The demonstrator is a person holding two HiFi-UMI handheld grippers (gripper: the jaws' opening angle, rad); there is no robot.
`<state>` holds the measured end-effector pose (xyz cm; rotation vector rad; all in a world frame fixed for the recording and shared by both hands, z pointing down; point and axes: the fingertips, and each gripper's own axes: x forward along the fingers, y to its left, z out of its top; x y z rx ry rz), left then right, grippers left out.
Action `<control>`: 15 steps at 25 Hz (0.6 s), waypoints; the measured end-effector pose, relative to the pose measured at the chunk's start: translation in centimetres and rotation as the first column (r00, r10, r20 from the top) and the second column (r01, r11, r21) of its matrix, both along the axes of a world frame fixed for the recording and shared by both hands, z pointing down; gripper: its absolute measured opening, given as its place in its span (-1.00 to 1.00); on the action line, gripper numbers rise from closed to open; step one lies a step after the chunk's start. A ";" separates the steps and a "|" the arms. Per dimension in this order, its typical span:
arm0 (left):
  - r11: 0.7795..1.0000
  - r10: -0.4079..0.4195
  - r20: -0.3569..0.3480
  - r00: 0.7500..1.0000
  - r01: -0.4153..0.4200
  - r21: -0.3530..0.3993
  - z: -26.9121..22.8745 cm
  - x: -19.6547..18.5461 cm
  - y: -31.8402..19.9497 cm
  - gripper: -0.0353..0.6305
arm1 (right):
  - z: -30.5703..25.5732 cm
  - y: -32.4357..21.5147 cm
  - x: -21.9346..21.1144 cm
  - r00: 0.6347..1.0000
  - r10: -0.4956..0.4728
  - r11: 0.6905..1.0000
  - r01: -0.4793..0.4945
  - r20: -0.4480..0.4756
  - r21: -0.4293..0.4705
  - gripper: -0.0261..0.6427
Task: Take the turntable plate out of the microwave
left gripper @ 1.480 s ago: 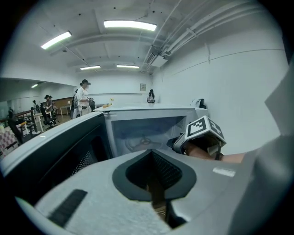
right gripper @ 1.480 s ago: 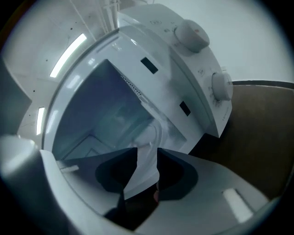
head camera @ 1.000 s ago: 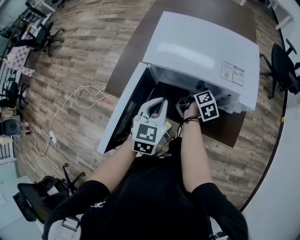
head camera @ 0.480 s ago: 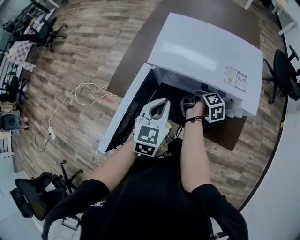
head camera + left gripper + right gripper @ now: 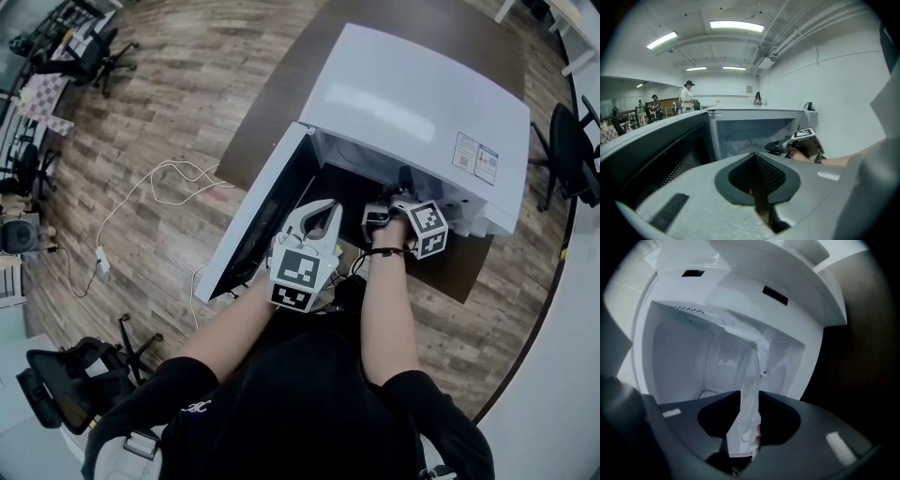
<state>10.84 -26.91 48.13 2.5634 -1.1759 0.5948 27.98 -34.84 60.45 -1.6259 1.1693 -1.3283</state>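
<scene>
Step in hand: grasping the turntable plate (image 5: 749,394), which is inside the microwave (image 5: 412,112) cavity, door (image 5: 251,230) swung open toward frame left. The right gripper (image 5: 377,216) is reached into the cavity mouth. Its jaws have just been closing, the plate's glass rim stands edge-on between them, and the pads look to meet it. The left gripper (image 5: 322,214) hangs in front of the door, jaws together, nothing in them.

Next, by my judgement: firm the hold, lift the rim off its support, draw the plate out level – glass is slippery, and a 1-sided grip could let it tip.

The microwave stands on a dark brown worktop (image 5: 277,103). Room – wood-plank floor (image 5: 159,103), white cable (image 5: 150,187) at left, office chairs (image 5: 89,56) upper left.
</scene>
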 end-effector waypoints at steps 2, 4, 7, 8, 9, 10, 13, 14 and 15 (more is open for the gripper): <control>1.000 0.000 0.004 1.000 0.000 -0.002 0.1 0.0 0.1 -0.87 | -0.1 -0.2 -0.5 1.000 -0.004 1.000 0.004 0.014 0.028 -0.53; 1.000 -0.001 0.007 1.000 0.001 -0.003 0.2 0.0 0.2 -0.87 | -0.2 -0.2 -0.5 1.000 -0.001 0.999 0.000 0.026 0.044 -0.53; 1.000 -0.007 0.011 1.000 0.007 -0.006 0.4 -0.1 0.3 -0.87 | -0.4 -0.5 -0.5 0.999 -0.037 0.998 0.037 -0.002 0.055 -0.53; 1.000 -0.009 0.012 1.000 0.009 -0.009 0.5 -0.1 0.3 -0.87 | -0.5 -0.6 -0.6 0.998 -0.056 0.997 0.057 -0.021 0.055 -0.53; 1.000 -0.011 0.014 1.000 0.011 -0.013 0.6 -0.1 0.4 -0.87 | -0.6 -0.7 -0.7 0.996 -0.078 0.995 0.081 -0.046 0.051 -0.53; 1.000 -0.011 0.015 1.000 0.011 -0.017 0.8 -0.1 0.4 -0.87 | -0.7 -0.9 -0.9 0.991 -0.106 0.993 0.110 -0.082 0.043 -0.53; 1.000 -0.014 0.017 1.000 0.014 -0.026 1.2 0.1 0.6 -0.87 | -0.8 -1.4 -2.2 0.952 -0.223 0.974 0.229 -0.208 0.001 -0.52; 0.999 -0.015 0.017 1.000 0.015 -0.028 1.3 0.2 0.7 -0.87 | -0.8 -1.6 -2.7 0.942 -0.248 0.967 0.253 -0.228 -0.007 -0.48; 0.999 -0.016 0.018 1.000 0.016 -0.028 1.3 0.2 0.7 -0.87 | -0.9 -1.8 -3.0 0.940 -0.254 0.966 0.259 -0.229 -0.008 -0.48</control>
